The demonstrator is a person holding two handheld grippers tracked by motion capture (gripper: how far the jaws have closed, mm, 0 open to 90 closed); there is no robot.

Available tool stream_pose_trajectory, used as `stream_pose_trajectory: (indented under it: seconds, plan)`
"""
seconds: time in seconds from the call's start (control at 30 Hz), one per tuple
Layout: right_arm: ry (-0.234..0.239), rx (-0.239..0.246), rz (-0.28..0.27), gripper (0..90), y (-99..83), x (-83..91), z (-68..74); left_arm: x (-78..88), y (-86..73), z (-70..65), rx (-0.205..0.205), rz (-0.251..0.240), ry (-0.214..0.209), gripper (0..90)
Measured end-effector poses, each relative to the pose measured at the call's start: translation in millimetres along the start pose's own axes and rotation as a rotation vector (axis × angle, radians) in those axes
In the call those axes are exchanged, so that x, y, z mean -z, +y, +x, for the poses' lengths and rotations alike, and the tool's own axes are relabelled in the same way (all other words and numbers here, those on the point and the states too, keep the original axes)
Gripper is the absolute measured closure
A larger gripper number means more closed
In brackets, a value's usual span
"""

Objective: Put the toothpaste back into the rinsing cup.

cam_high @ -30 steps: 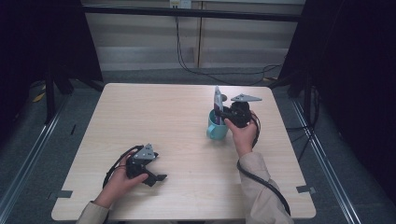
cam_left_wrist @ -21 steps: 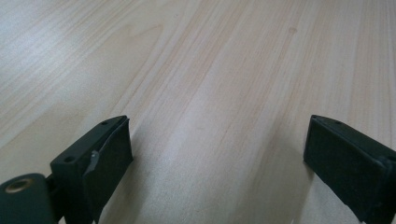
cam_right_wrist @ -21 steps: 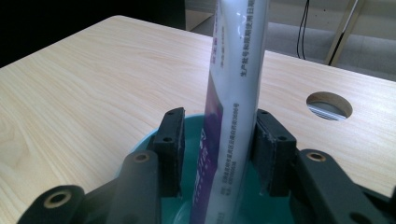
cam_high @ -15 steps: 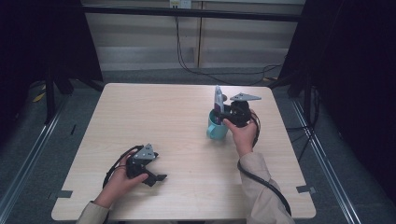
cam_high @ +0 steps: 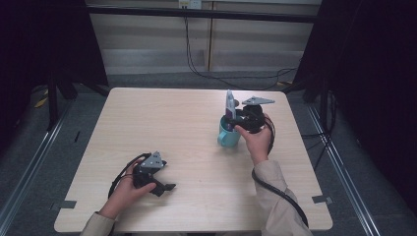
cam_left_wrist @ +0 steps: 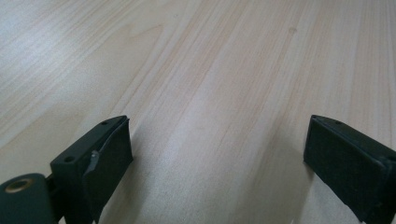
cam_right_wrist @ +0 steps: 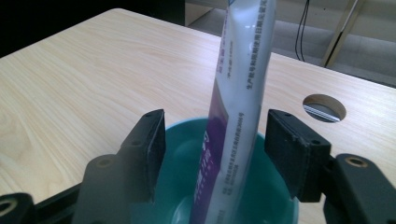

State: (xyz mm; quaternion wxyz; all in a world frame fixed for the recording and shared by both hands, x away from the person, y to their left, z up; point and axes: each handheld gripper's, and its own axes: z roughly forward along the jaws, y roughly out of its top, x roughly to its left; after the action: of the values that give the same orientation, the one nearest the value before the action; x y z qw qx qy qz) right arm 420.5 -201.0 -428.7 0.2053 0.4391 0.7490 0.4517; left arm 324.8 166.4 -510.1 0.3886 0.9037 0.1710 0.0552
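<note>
Right gripper (cam_right_wrist: 215, 154): jaws just opened, pads clear of the tube on both sides.
Toothpaste tube (cam_right_wrist: 236, 116): apparently toothpaste; stands nearly upright in the teal cup (cam_right_wrist: 182, 140), between the jaws.
Left gripper (cam_left_wrist: 217, 158): open over bare table (cam_left_wrist: 196, 70).

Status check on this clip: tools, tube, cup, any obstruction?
Right tool just opened, astride tube, pads clear. Tube standing in teal cup. Left tool open on bare table. No obstruction.
</note>
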Motion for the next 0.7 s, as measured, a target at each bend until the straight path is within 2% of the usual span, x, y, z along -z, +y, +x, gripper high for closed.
stream_pose_trajectory:
  seconds: [0.07,0.17,0.27,0.4,0.57,0.7]
  plan:
    - [0.013,-0.008,0.006,35.9,-0.1,0.2,-0.5,0.2,0.1,0.1,0.000,0.003,-0.002,7.4]
    - [0.007,-0.001,0.007,33.8,0.6,2.0,-0.1,0.2,0.1,0.1,0.000,0.003,-0.003,7.4]
    - [0.011,-0.015,0.007,30.2,0.8,3.8,-0.9,0.2,0.1,0.1,0.000,0.001,-0.002,7.4]
    - [0.013,-0.016,0.027,25.2,0.6,5.9,-2.5,0.3,0.1,0.1,-0.001,0.003,-0.002,7.4]
    - [0.020,-0.026,0.019,24.5,-0.2,10.7,-4.5,0.0,0.0,0.0,0.001,-0.001,-0.001,7.4]
    - [0.006,-0.028,0.021,19.5,-0.3,14.5,-5.6,0.3,0.1,0.1,0.000,0.003,-0.003,7.4]
